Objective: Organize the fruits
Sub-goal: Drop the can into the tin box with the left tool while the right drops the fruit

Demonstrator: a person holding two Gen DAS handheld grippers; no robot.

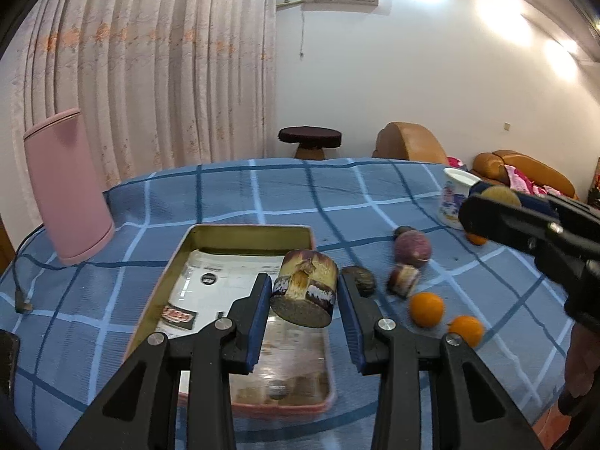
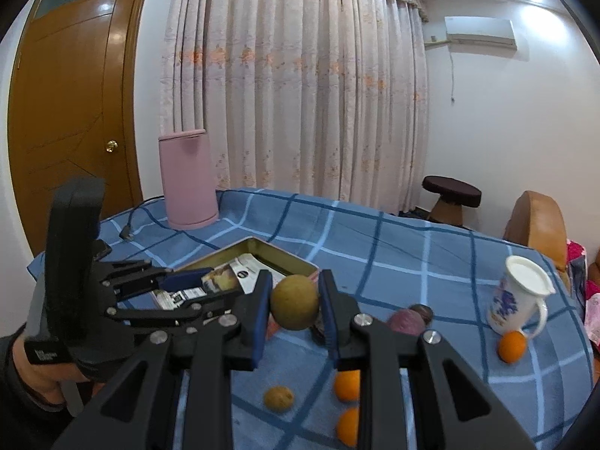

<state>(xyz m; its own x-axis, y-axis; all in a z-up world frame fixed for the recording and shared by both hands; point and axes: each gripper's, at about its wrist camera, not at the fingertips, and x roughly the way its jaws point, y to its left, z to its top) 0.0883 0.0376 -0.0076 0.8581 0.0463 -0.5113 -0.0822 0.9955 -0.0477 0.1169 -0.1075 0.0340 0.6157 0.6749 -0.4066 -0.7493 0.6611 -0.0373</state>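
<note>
Left hand-held gripper (image 1: 304, 294): jaws apart, sugarcane-like chunk (image 1: 304, 288) sitting between the pads over the tin tray (image 1: 240, 230). Left pad looks touching or nearly so, right pad shows a small gap. Judgement: released or about to be, not clamped. Whether the chunk is resting on anything can't be told from this view.

Right hand-held gripper (image 2: 295, 302): clenched on a round brown-green fruit (image 2: 295, 302), both pads on its sides, held above the bench (image 2: 412, 247), just beside the tray's near corner.

Handling, judged:
- Cane chunk: stiff, fairly dense, waxy skin. Grip across the curved sides; the flat cut ends would give less pad contact.
- Brown-green fruit: firm, round, tends to roll. Pinch on the widest part and set it down inside the tray walls.
- Oranges (image 1: 426, 309): soft skin, roll easily. Moderate squeeze across the middle.

Further out on the blue checked cloth, right of the tray: second small cane piece (image 1: 403, 280), dark fruit (image 1: 360, 280), purple round fruit (image 1: 412, 249), another orange by the white mug (image 2: 519, 300). One small brown fruit (image 2: 278, 397) lies close under the right gripper.

Tray holds a printed sheet; no fruit is clearly seen lying in it.

Far end of the bench: pink cylinder (image 1: 67, 187), cable beside it.
</note>
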